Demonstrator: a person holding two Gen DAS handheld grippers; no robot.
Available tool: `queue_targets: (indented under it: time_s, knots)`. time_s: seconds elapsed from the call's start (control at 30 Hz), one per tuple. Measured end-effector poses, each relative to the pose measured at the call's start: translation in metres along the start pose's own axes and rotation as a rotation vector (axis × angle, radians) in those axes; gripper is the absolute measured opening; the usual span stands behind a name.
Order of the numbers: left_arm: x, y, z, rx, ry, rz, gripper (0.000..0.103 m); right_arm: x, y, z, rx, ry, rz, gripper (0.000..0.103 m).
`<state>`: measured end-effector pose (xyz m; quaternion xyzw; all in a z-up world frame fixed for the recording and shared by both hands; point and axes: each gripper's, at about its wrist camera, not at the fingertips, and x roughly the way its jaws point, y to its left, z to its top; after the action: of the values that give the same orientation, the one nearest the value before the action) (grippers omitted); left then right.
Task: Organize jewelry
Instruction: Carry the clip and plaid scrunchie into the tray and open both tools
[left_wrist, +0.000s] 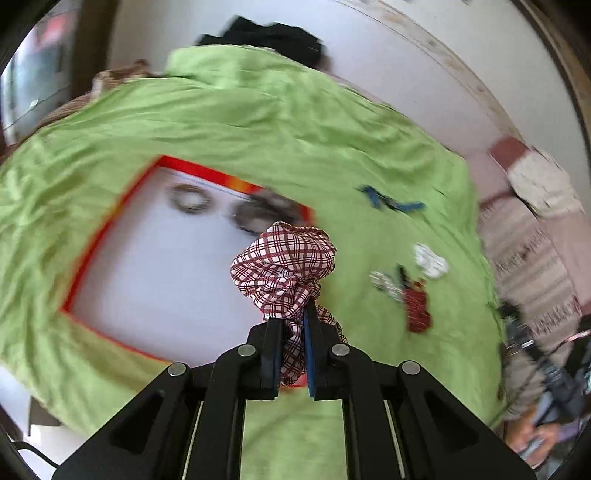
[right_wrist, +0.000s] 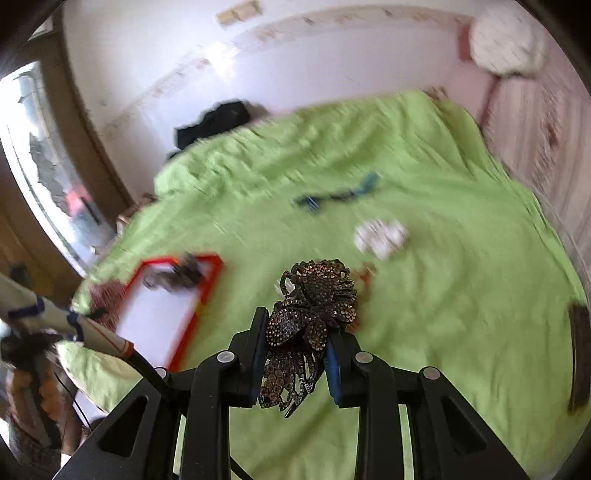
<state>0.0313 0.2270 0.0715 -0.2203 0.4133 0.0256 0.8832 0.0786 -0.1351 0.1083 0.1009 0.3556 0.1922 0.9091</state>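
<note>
green sheet (left_wrist: 258, 122) | plaid scrunchie (left_wrist: 284, 266) in left jaws | rhinestone clip (right_wrist: 310, 317) in right jaws

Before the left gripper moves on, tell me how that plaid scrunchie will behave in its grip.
The plaid scrunchie is probably soft and floppy: its gathered fabric bunches above the left gripper and squashes between its fingers. It looks light and unlikely to break, though loose folds could slip.

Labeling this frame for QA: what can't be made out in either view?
- Left wrist view: two ring-shaped pieces in the red-edged tray, motion-blurred; type unclear.
- Right wrist view: tray contents smeared; white item shapeless.
- Right wrist view: dark object cut by the fisheye edge.
</note>
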Motion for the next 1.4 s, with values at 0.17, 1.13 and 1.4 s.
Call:
queue_targets:
  time_s: [0.17,1.13,1.4]
  knots:
    - [0.003,0.068,0.019,-0.085,0.013,0.104,0.009,0.027,0.068,0.03,-0.082,0.029,0.112,0.029]
    - [0.055,0.154,0.052,-0.124,0.071,0.219,0.041,0.232,0.291,-0.072,-0.341,0.375,0.34,0.041]
    - [-0.002,0.127,0.042,-0.102,-0.024,0.279,0.055,0.157,0.227,-0.07,-0.279,0.263,0.32,0.068]
